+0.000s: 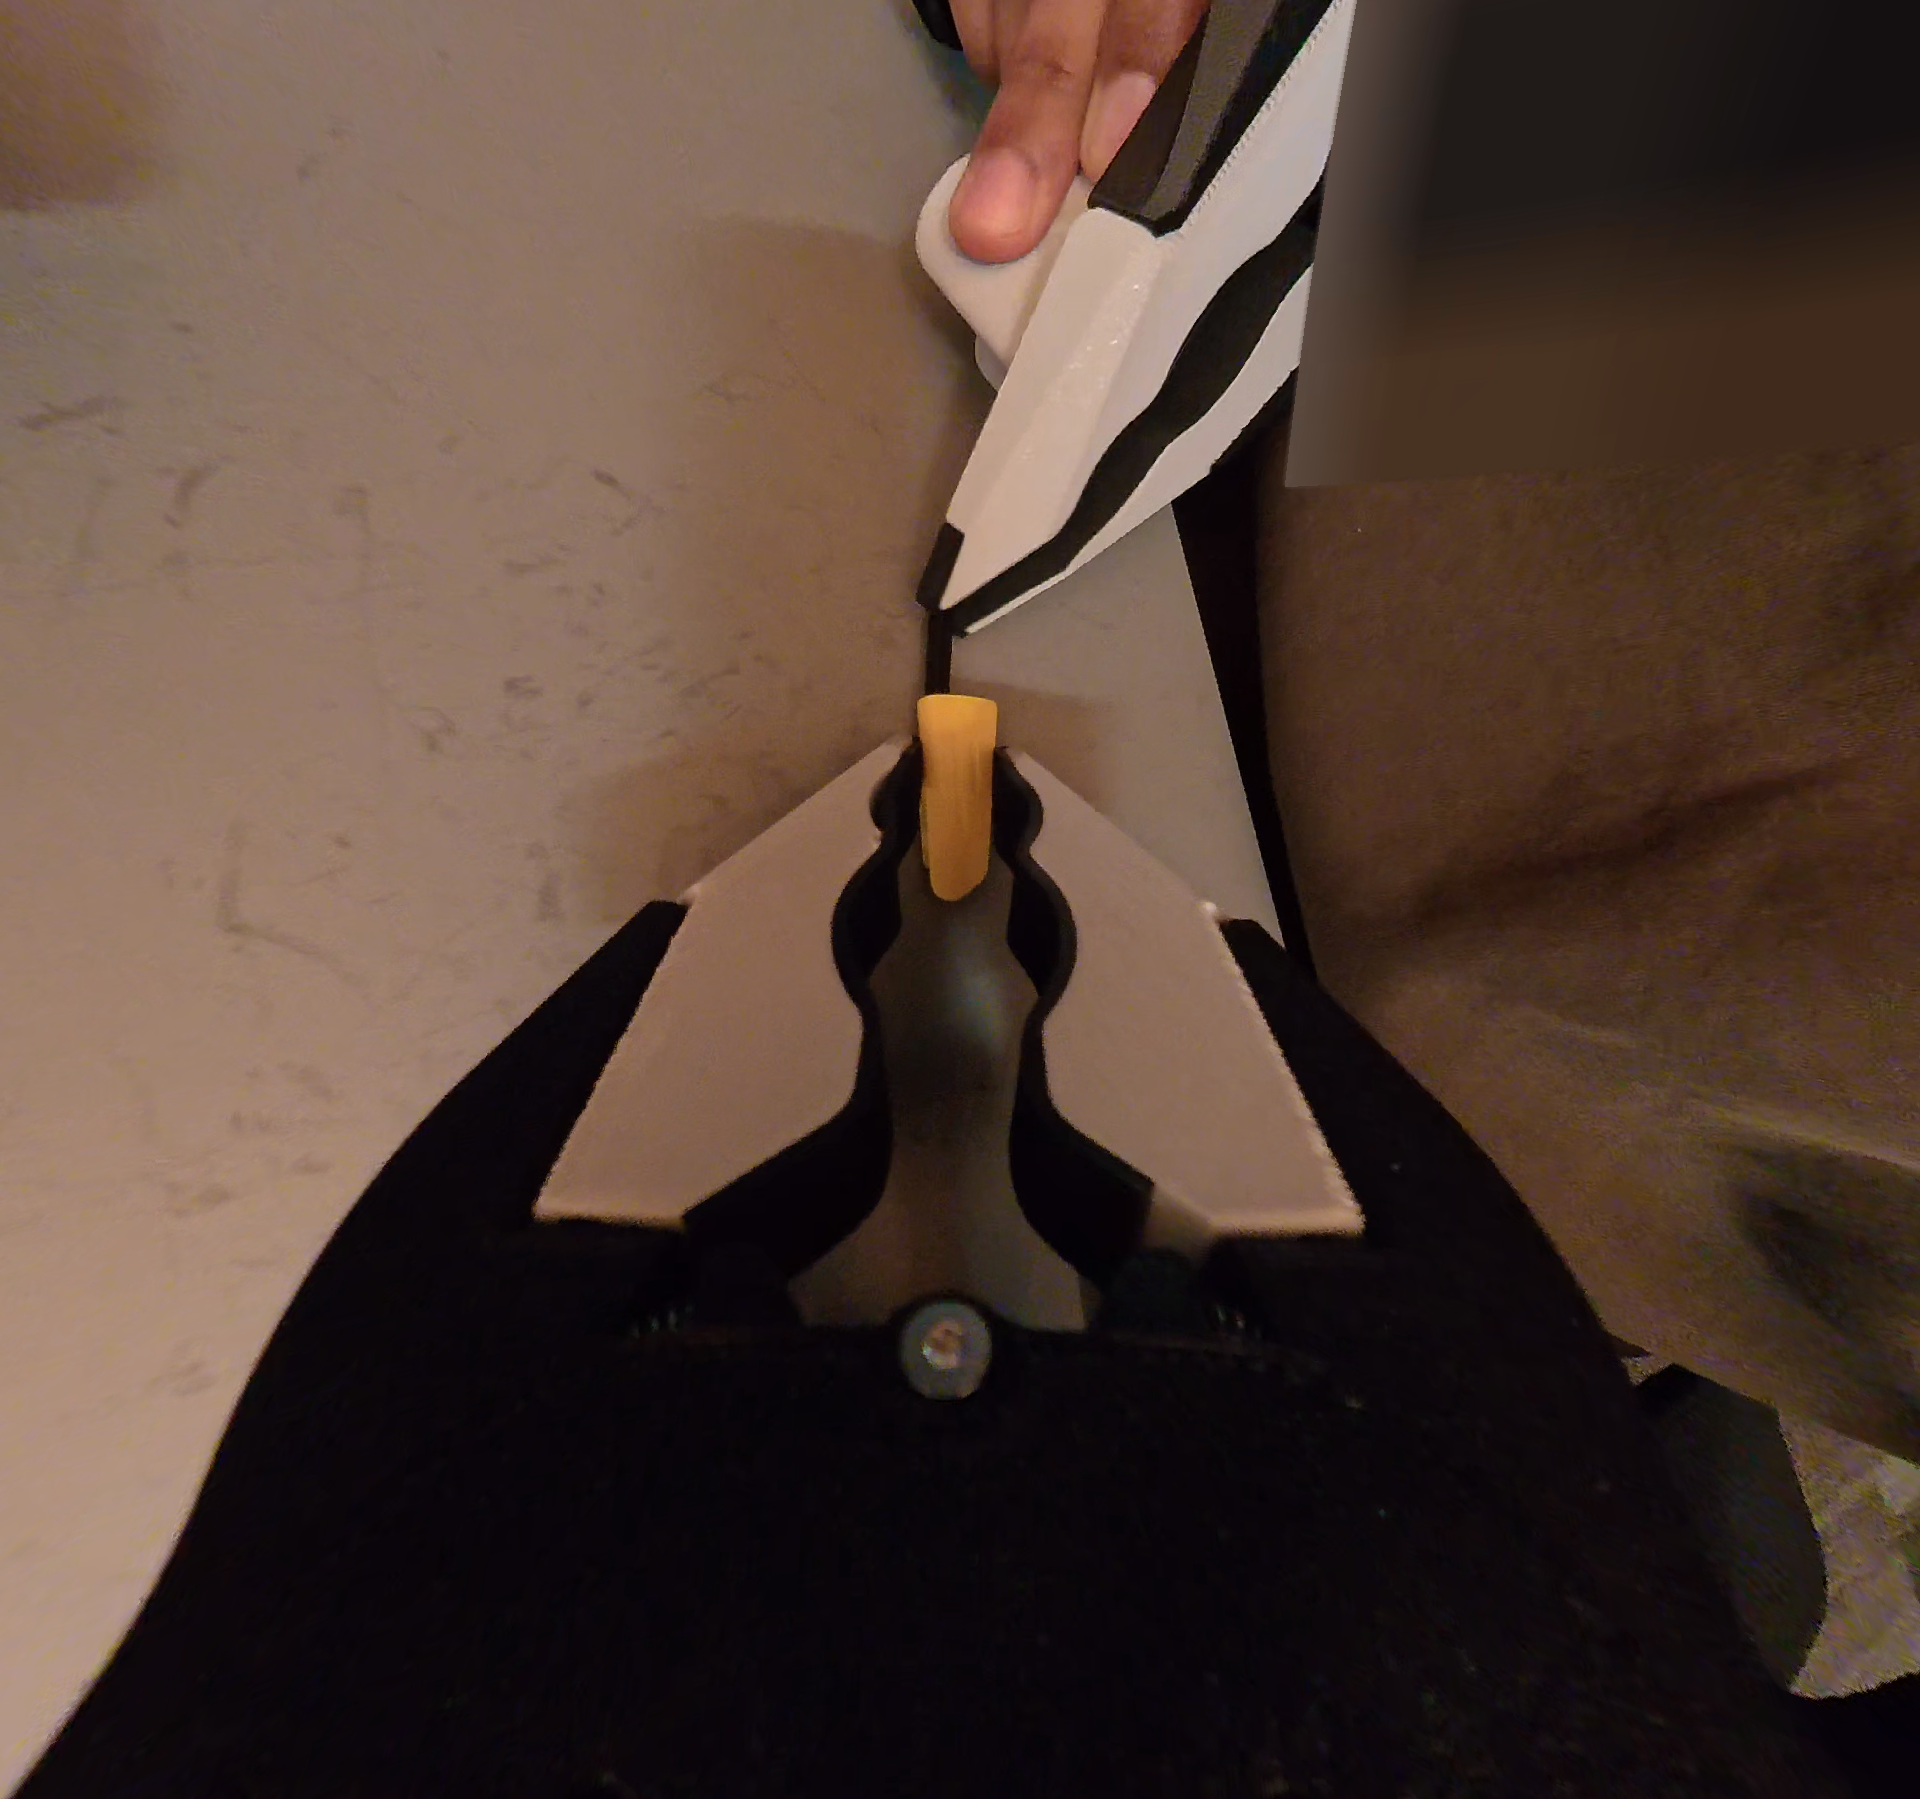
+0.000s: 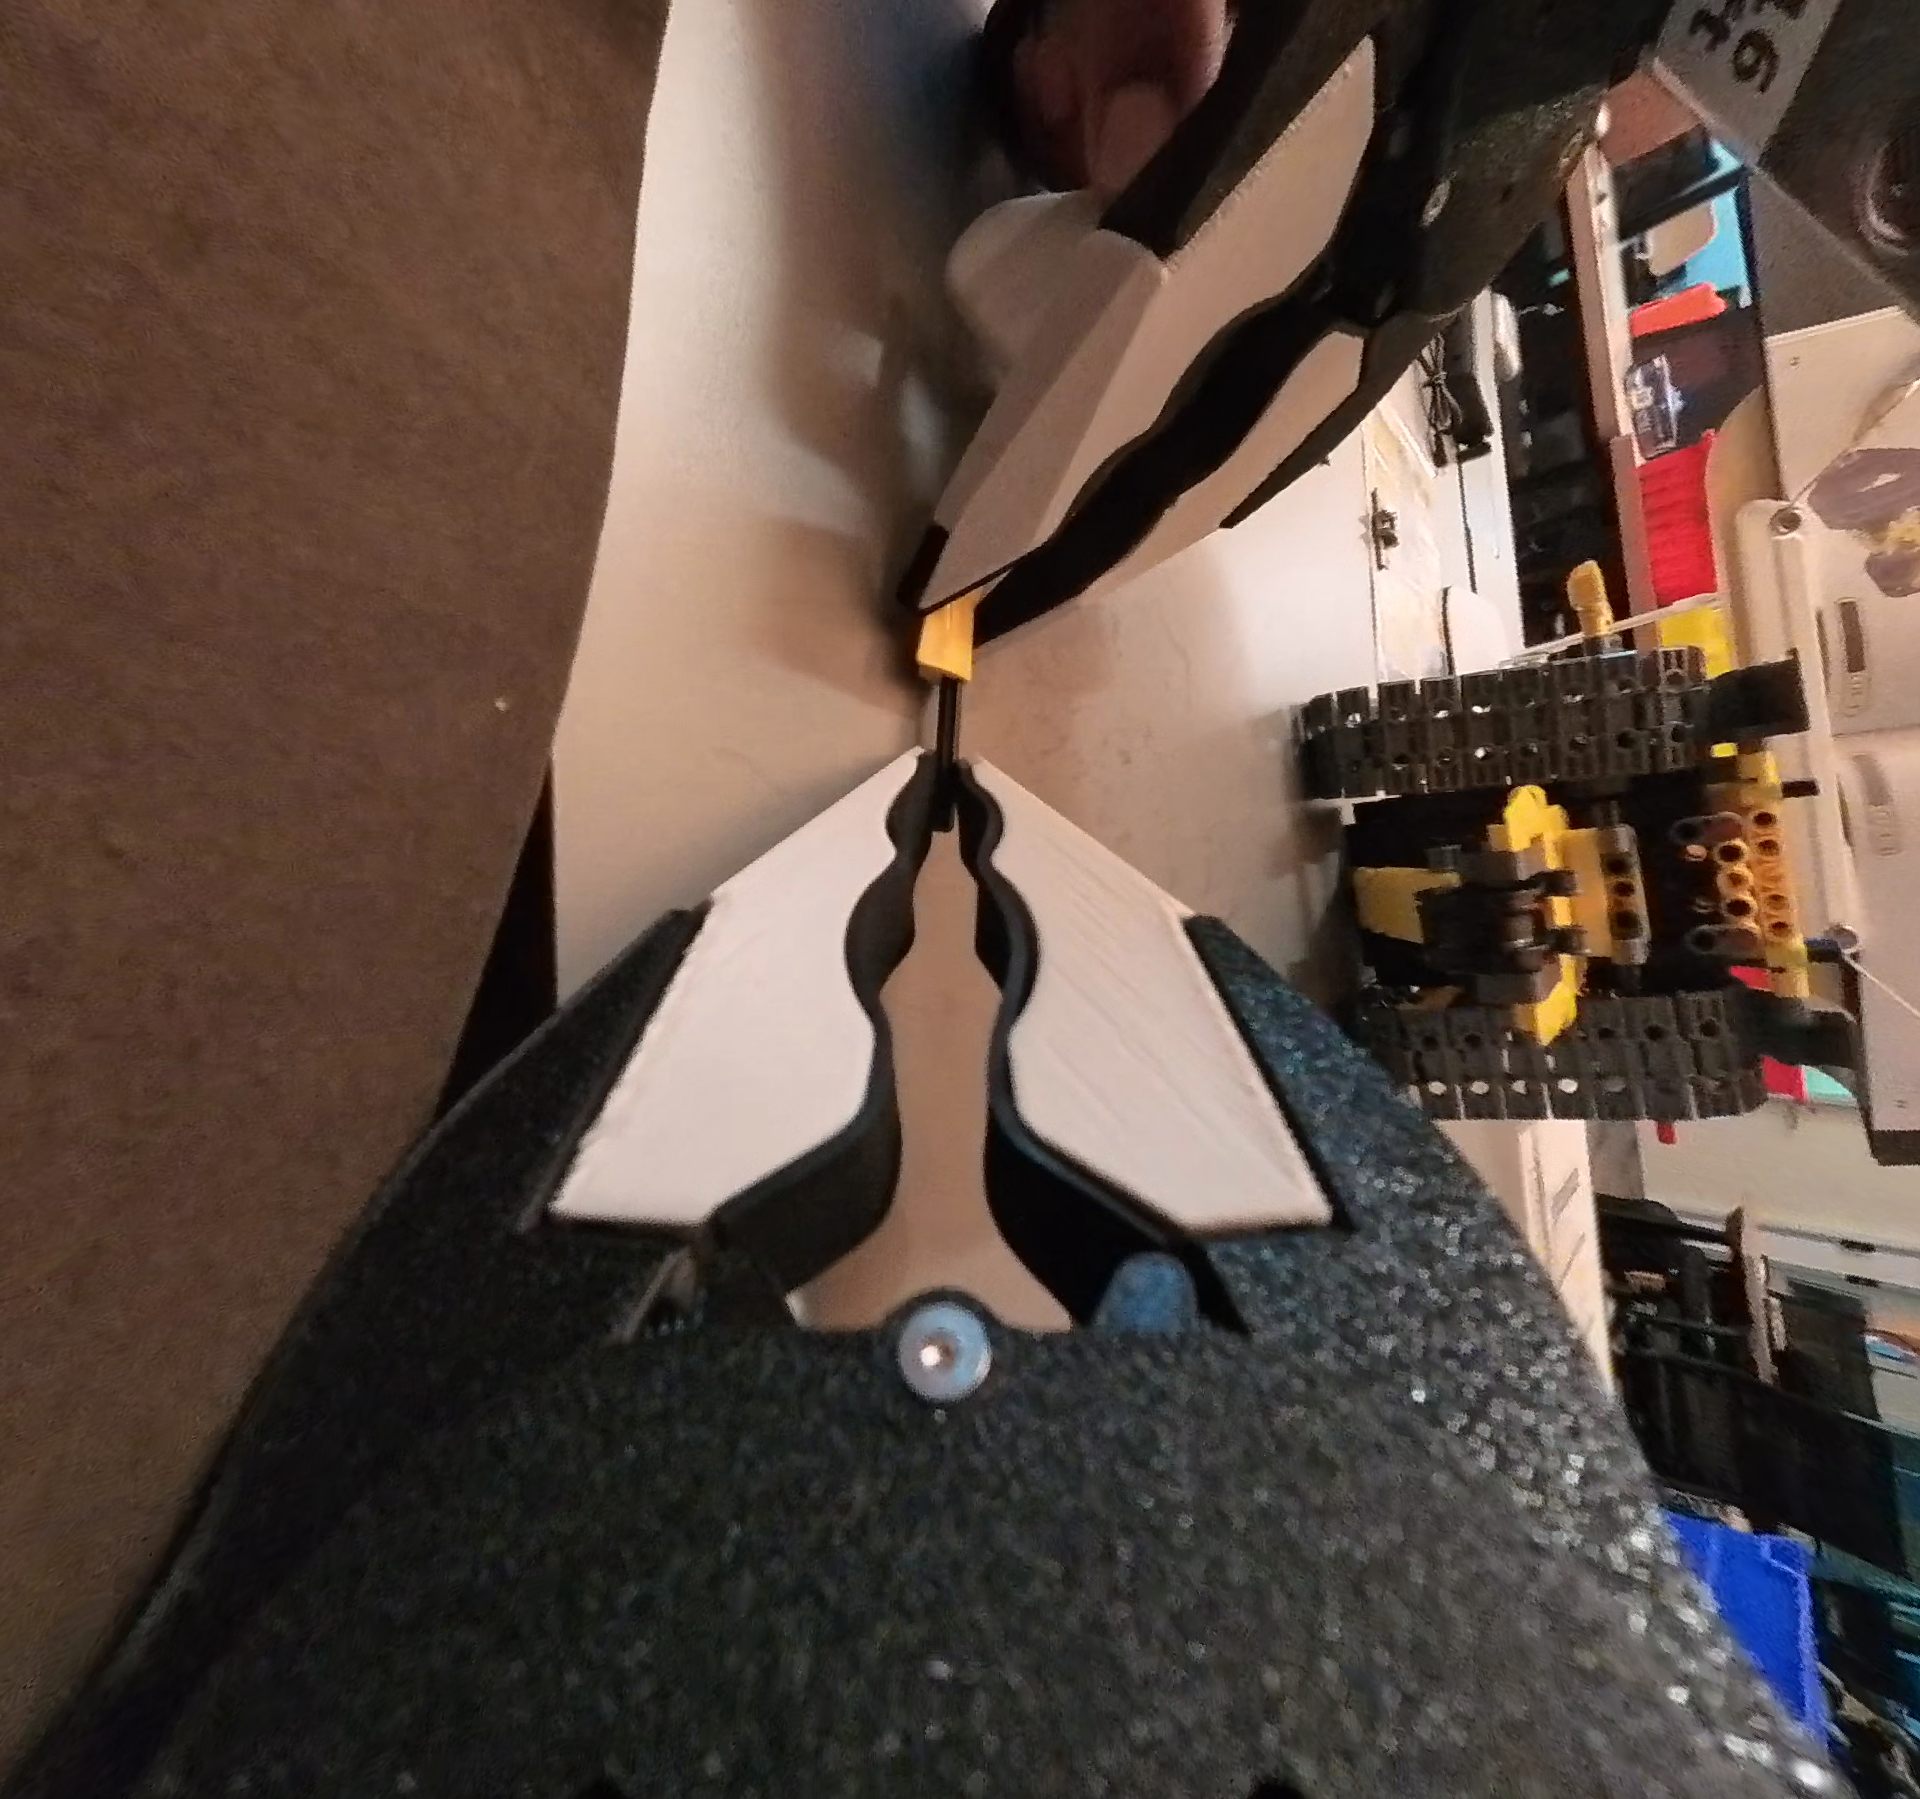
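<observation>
Up close in the left wrist view, the left claw (image 1: 954,762) is clamped on a small yellow piece (image 1: 956,793), whose thin black axle (image 1: 938,653) runs on into the tips of the right claw (image 1: 940,601); a hand (image 1: 1049,35) grips that tool above the pale surface (image 1: 416,502). Then in the right wrist view, the right claw (image 2: 945,773) pinches the black axle (image 2: 947,726), the yellow piece (image 2: 945,653) sits in the left claw (image 2: 951,606), and a black-and-yellow tracked model (image 2: 1538,897) stands well apart on the surface (image 2: 1143,689).
</observation>
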{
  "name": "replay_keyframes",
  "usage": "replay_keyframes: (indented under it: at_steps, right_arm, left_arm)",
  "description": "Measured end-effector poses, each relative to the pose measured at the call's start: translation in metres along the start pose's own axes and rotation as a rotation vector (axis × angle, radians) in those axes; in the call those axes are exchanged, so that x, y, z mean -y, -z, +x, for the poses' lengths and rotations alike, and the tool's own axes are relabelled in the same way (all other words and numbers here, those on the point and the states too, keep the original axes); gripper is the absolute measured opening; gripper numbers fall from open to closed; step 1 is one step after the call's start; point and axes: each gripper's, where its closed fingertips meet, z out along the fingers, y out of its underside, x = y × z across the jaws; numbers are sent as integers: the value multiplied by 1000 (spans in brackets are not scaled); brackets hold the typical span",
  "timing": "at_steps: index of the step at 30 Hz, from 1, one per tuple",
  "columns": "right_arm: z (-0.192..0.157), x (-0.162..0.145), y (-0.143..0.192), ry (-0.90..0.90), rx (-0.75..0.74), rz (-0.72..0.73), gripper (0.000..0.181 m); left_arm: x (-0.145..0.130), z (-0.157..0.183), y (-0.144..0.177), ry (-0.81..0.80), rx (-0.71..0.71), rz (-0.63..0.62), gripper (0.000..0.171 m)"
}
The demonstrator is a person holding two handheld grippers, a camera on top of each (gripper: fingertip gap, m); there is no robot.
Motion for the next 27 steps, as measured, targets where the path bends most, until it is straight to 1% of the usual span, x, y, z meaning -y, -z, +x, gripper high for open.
replay_keyframes:
  at_steps: [3, 8, 10, 16, 21, 27]
  right_arm:
    - [-1, -1, -1, -30, 32, -2, 3]
    - [-1, -1, -2, -195, 154, 34, 2]
    - [-2, -1, -3, -229, 194, 44, 2]
    - [-1, -1, -4, -232, 234, 61, 1]
    - [-1, -1, -4, -202, 212, 55, 1]
    - [-1, 0, -5, -162, 206, 44, 0]
  left_arm:
    - [0, 0, 0, -2, 3, -1, 11]
    - [-1, 0, 0, -26, 24, -4, 10]
    - [-1, 0, 0, -29, 25, -5, 10]
    - [-1, -1, 0, -22, 21, -8, 10]
    - [0, -1, -1, 14, 27, 3, 10]
    - [0, -1, -1, 19, 49, 4, 9]
